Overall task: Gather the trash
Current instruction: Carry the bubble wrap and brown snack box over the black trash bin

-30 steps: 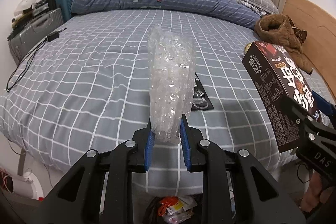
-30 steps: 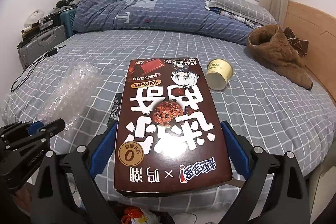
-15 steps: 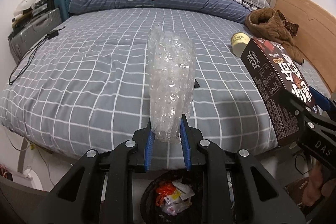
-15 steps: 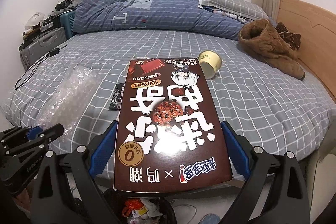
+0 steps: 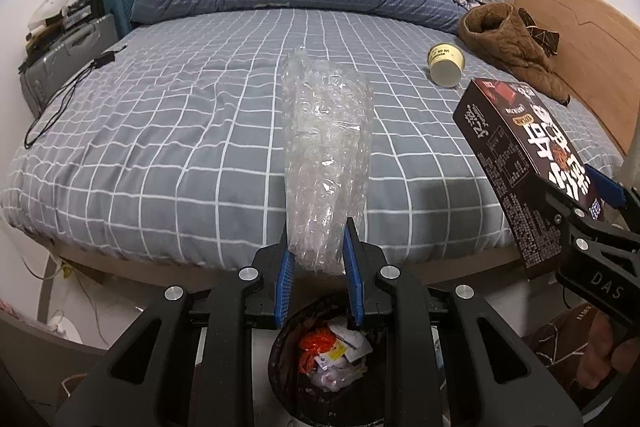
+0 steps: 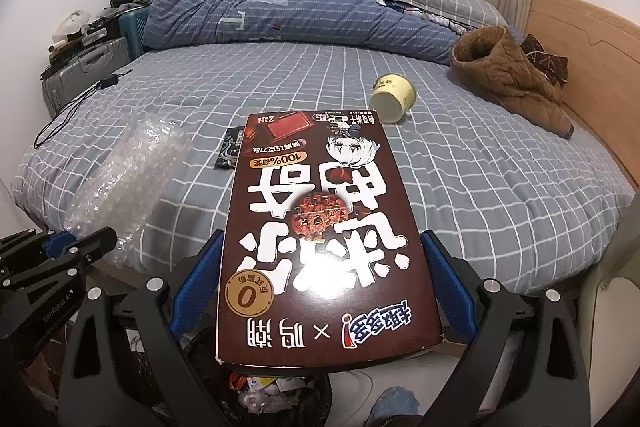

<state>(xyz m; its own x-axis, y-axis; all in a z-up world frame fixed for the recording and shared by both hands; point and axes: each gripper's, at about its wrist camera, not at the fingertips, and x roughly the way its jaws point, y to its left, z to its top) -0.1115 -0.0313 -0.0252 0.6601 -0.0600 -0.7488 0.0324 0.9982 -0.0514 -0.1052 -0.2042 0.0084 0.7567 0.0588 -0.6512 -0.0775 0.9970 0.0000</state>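
Right now the left gripper has its blue fingers pinching the lower end of a crumpled roll of bubble wrap, which stands up and away from the fingertips. Directly below those fingers sits a black trash bin on the floor, already holding wrappers and scraps. The right gripper has its fingers spread wide and clamped on the two long edges of a dark brown chocolate box — the box lies flat between them, reaching forward past the fingertips, with the same bin partly showing under its near end. Beyond both sets of fingers stretches the grey checked bed; on it, ahead and to the right of the box, a yellow paper cup lies on its side, and a small black sachet rests just left of the box's far end.
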